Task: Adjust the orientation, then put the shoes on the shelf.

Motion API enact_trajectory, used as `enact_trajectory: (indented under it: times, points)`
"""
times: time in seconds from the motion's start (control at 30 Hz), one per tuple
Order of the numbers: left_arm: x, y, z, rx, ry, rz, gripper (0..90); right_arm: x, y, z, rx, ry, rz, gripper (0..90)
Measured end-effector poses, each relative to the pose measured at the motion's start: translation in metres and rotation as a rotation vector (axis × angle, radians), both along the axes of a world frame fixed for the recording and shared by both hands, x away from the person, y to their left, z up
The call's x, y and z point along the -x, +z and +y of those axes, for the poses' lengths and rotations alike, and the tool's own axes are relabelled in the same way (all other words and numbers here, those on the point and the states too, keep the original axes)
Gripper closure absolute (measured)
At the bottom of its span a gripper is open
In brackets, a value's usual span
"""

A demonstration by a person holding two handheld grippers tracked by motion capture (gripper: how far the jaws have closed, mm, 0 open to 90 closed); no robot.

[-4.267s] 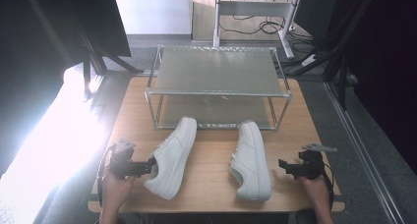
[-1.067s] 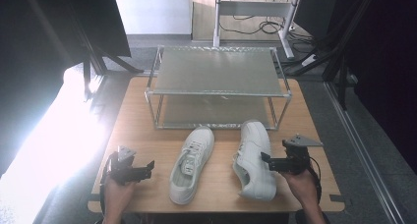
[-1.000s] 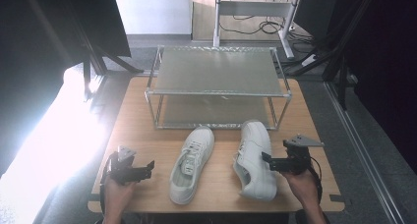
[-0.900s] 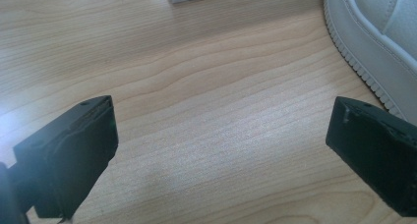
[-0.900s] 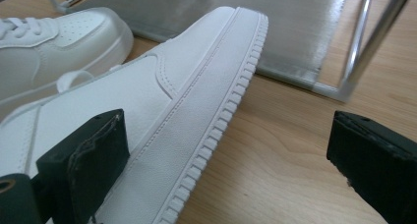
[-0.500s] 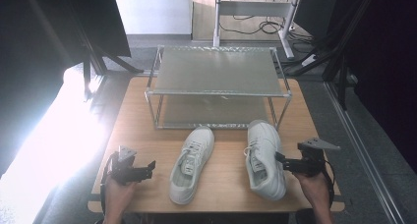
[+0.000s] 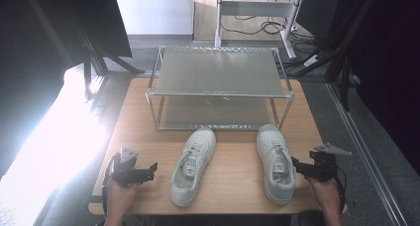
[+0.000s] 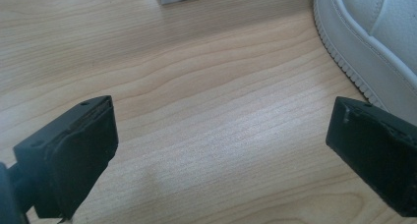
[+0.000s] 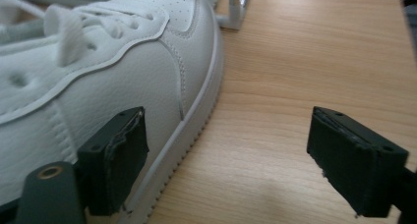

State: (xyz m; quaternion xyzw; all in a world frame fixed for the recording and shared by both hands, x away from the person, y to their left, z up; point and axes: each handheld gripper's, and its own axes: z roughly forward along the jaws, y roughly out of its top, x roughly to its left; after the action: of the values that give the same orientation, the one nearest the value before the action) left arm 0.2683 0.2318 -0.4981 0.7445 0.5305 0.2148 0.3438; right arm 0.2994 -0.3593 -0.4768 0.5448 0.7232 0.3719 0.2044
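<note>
Scene: a wooden table (image 7: 233, 186) seen from above, a two-tier metal rack (image 7: 218, 84) standing at its far edge, upper centre of the frame.
Left shoe: a white sneaker (image 7: 193, 165) lies at lower centre, toe angled toward the rack, upright on its sole.
Right shoe: a second white sneaker (image 7: 275, 162) lies at lower right of centre, just in front of the rack's right leg, upright.
Right gripper: the right gripper (image 7: 300, 165) sits at lower right, just beside the right shoe's outer side; its jaws are released and have just been closing a little, one beside the shoe's side wall in the right gripper view, bare table between them.
Left gripper: the left gripper (image 7: 151, 169) rests at lower left, apart from the left shoe; jaws released, wide apart over bare wood.
</note>
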Motion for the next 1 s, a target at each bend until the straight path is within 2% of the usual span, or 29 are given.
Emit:
enact_trajectory:
  times: [0.13, 0.2, 0.3, 0.43, 0.57, 0.63, 0.8, 0.9, 1.0]
  points:
    - [0.000, 0.001, -0.001, 0.010, -0.002, 0.015, 0.0, -0.001, -0.003, -0.003, -0.008, 0.000, 0.000, 15.0]
    - [0.000, 0.001, -0.001, 0.010, -0.001, 0.023, 0.0, -0.001, -0.006, -0.006, 0.005, 0.003, 0.020, 13.8]
    - [0.000, 0.002, -0.002, 0.007, -0.002, 0.030, 0.0, -0.001, -0.007, -0.007, -0.002, 0.005, 0.026, 13.5]
    - [0.001, 0.003, -0.003, 0.004, -0.008, 0.039, 0.0, 0.001, -0.005, -0.010, -0.019, -0.007, -0.004, 13.3]
    - [0.003, 0.005, -0.005, -0.013, -0.011, 0.052, 0.3, 0.004, -0.001, -0.014, -0.069, -0.033, -0.025, 13.3]
    - [0.005, 0.007, -0.007, -0.017, -0.012, 0.052, 0.4, 0.007, 0.001, -0.015, -0.064, -0.035, -0.032, 13.3]
    - [0.010, 0.014, -0.012, 0.006, -0.031, 0.052, 0.3, 0.012, 0.006, -0.016, -0.044, -0.018, -0.016, 11.7]
    - [0.013, 0.018, -0.014, 0.017, -0.030, 0.070, 1.2, 0.019, 0.012, -0.016, -0.032, 0.004, -0.043, 13.2]
    - [0.016, 0.022, -0.017, 0.033, -0.037, 0.081, 2.8, 0.026, 0.017, -0.017, -0.050, 0.023, -0.056, 13.2]
